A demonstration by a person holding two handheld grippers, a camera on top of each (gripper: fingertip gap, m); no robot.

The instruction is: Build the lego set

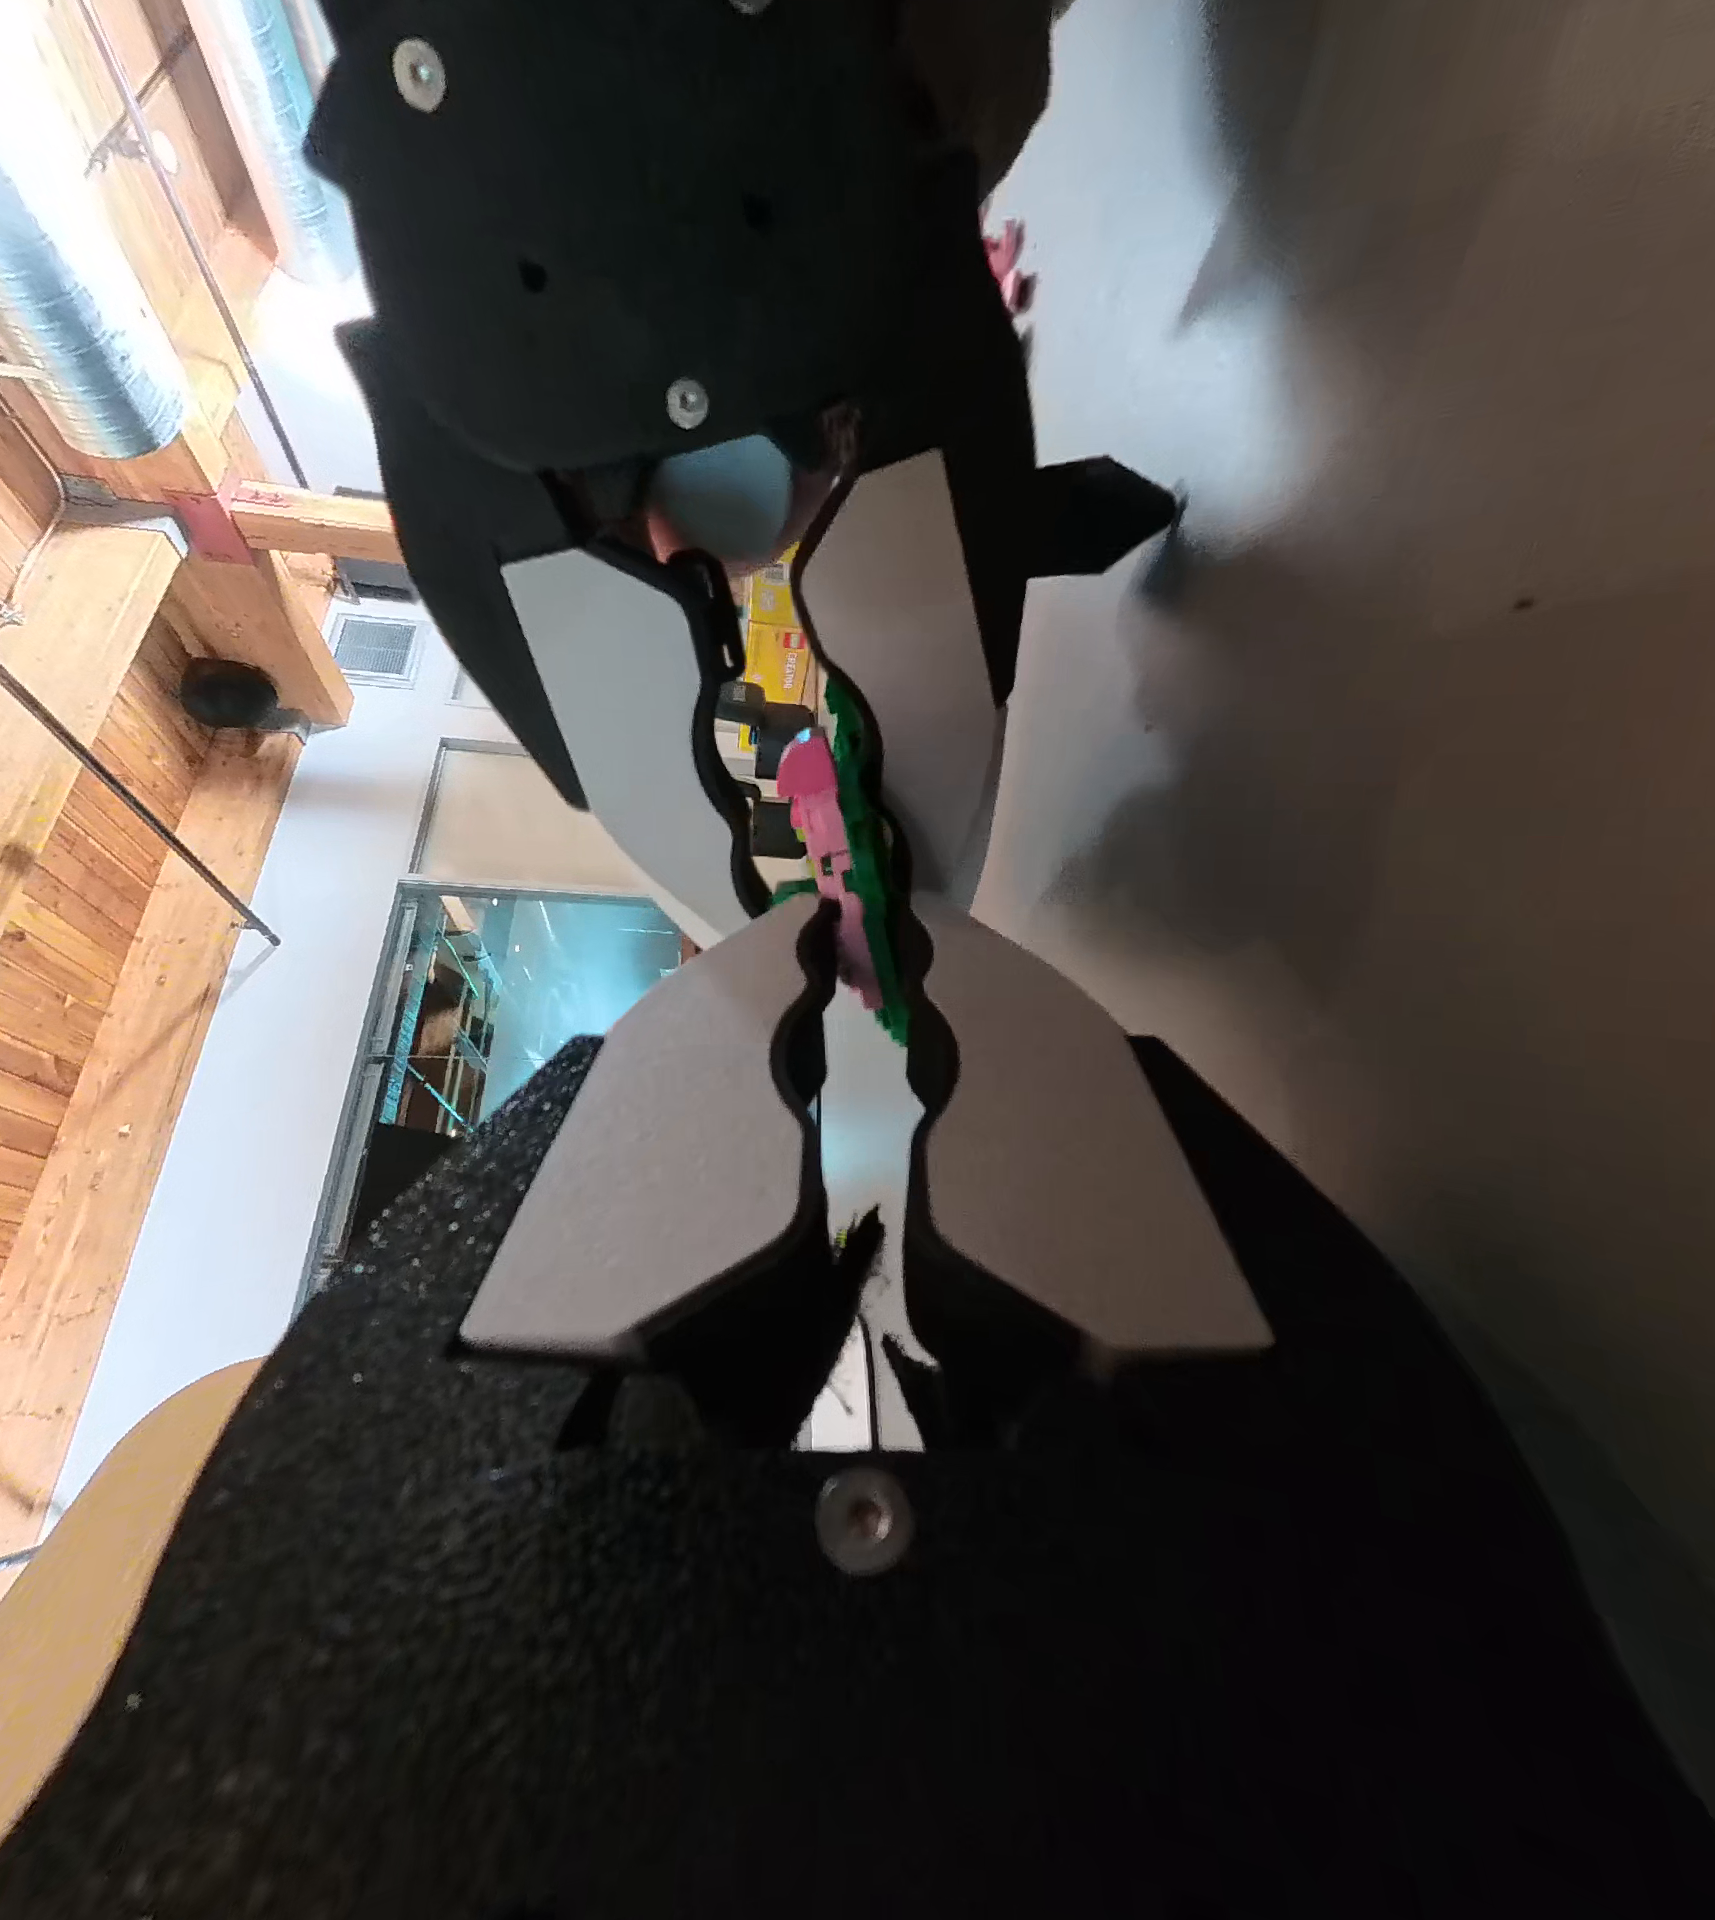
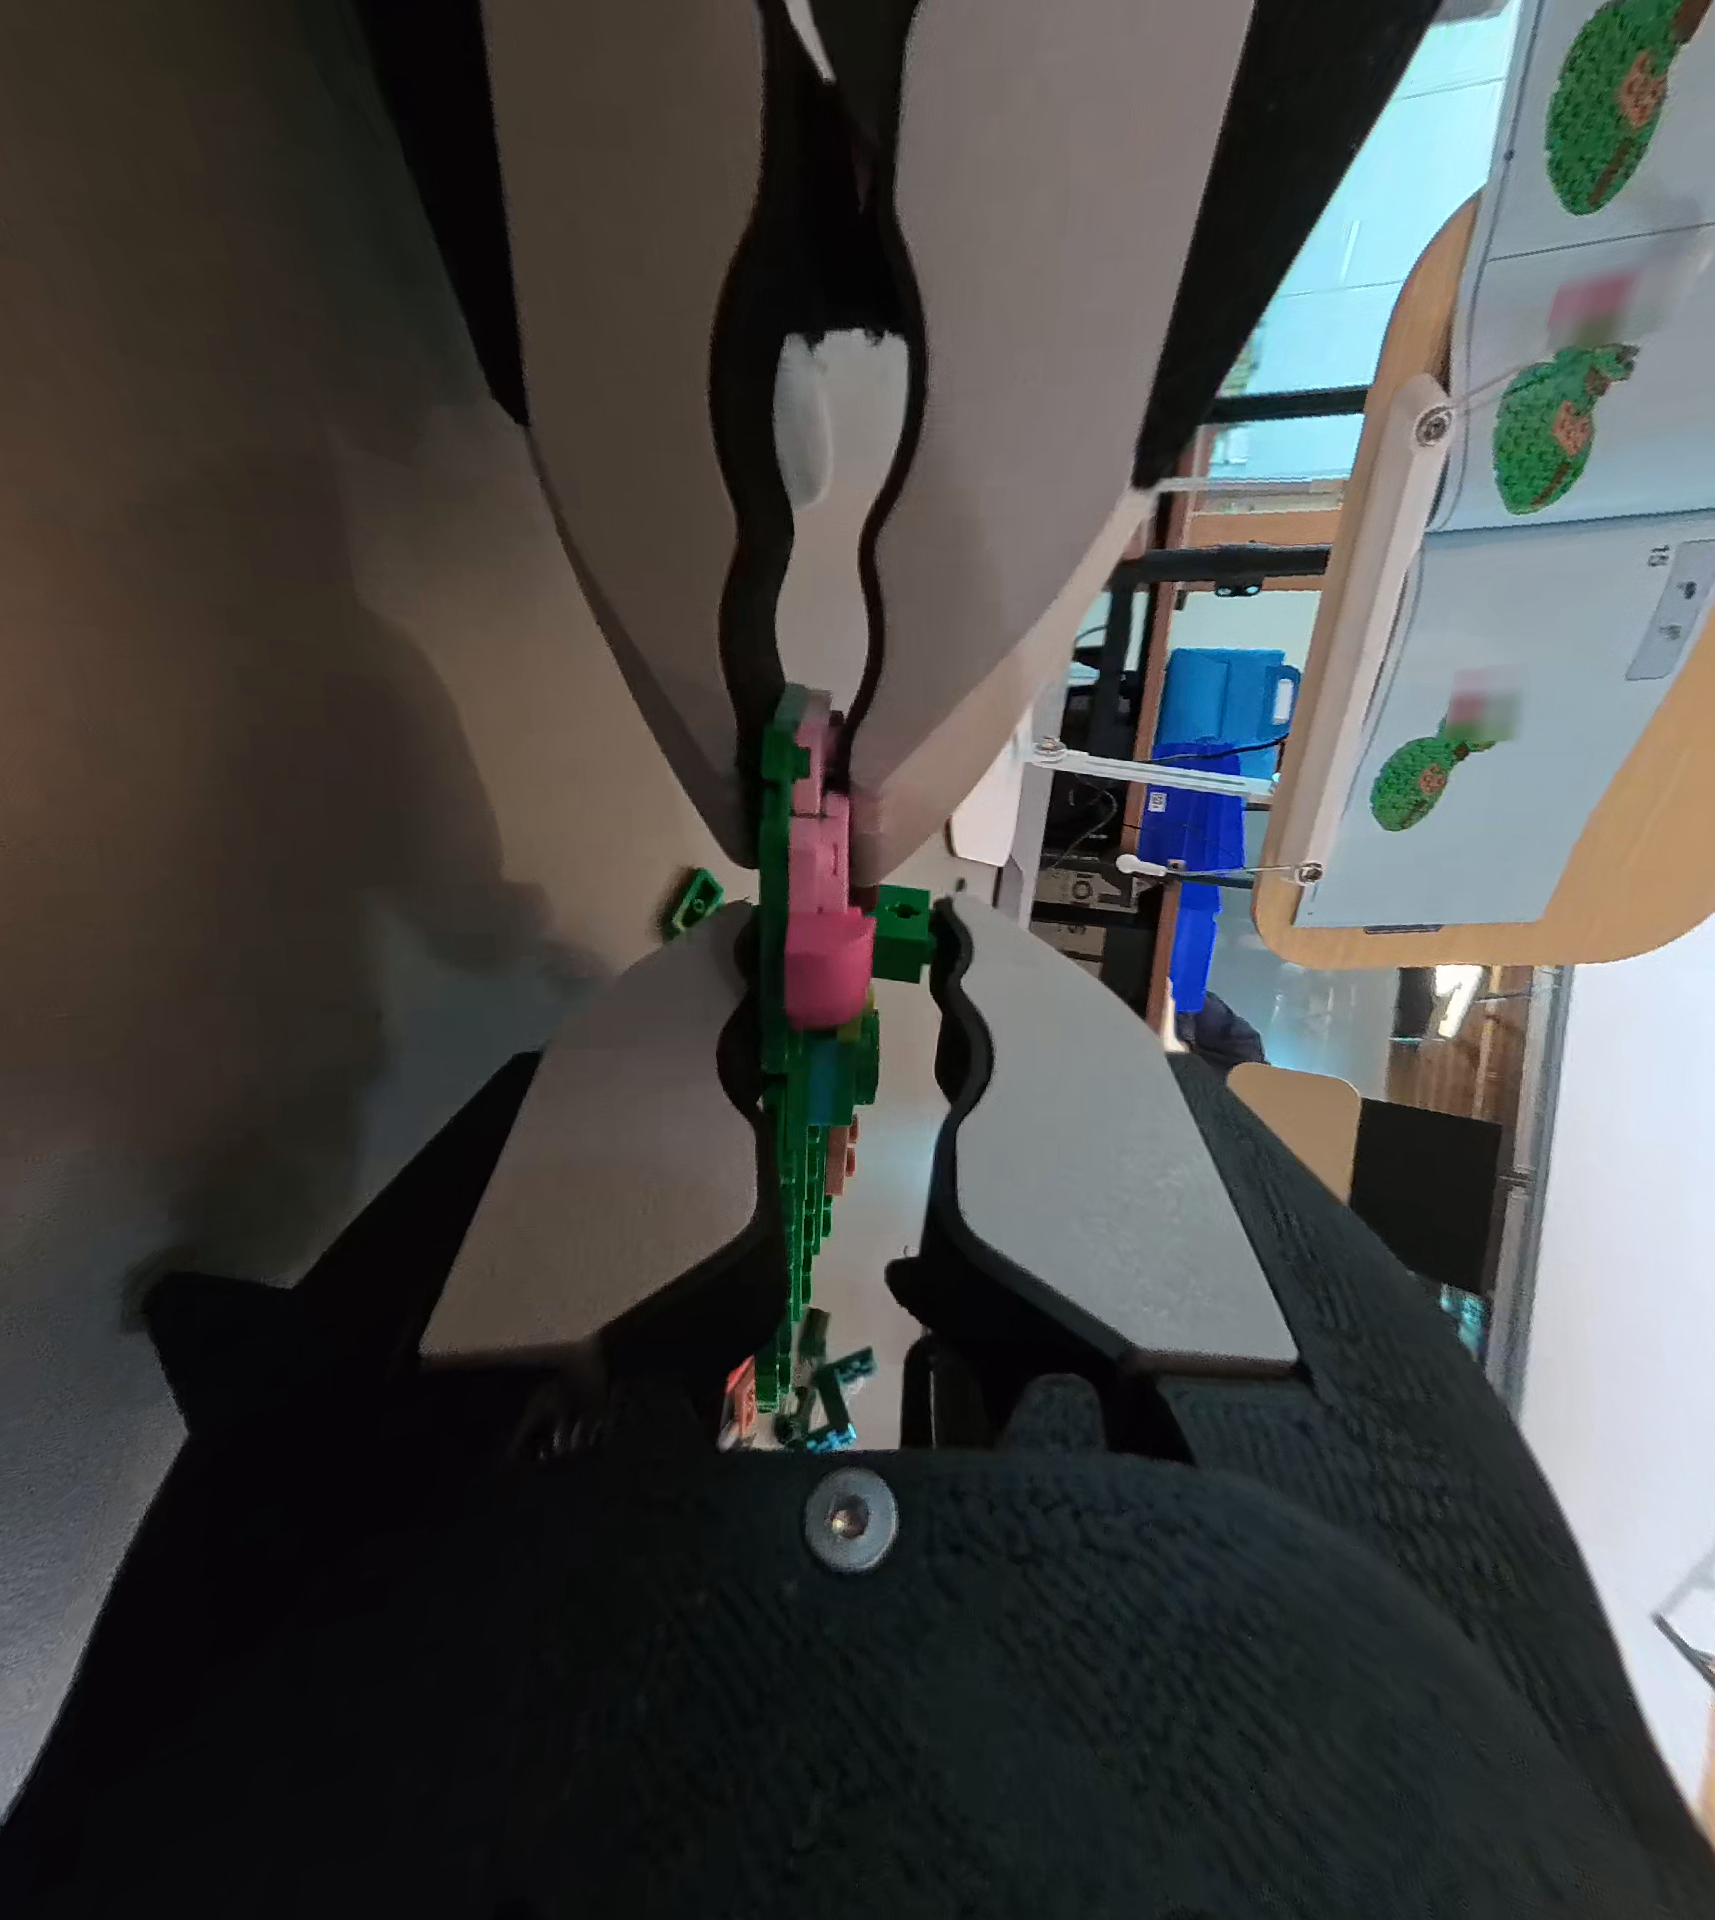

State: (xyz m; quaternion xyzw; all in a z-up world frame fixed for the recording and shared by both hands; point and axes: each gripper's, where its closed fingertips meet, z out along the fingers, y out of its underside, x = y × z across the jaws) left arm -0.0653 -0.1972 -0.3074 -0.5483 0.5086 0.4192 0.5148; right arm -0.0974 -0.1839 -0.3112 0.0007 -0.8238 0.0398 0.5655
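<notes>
A flat green lego build [image 2: 791, 1143] with pink bricks [image 2: 822, 966] on its face is held edge-on between my two grippers, which face each other. My right gripper [image 2: 837, 925] is shut on it, one finger on the plate's back and the other on a small green brick [image 2: 903, 930] beside the pink ones. My left gripper [image 1: 868, 925] is shut on the opposite edge of the build [image 1: 863, 831]. The right gripper also shows in the left wrist view [image 1: 848, 894]. The left gripper also shows in the right wrist view [image 2: 806, 847].
An open instruction booklet [image 2: 1611, 520] rests on a wooden stand at the right. A loose green brick [image 2: 692, 899] and several small pieces [image 2: 817, 1382] lie on the grey table [image 2: 209, 727]. Yellow boxes [image 1: 780, 644] and pink pieces [image 1: 1009, 260] lie farther off. Both grippers' tips are close together, under 4 cm apart.
</notes>
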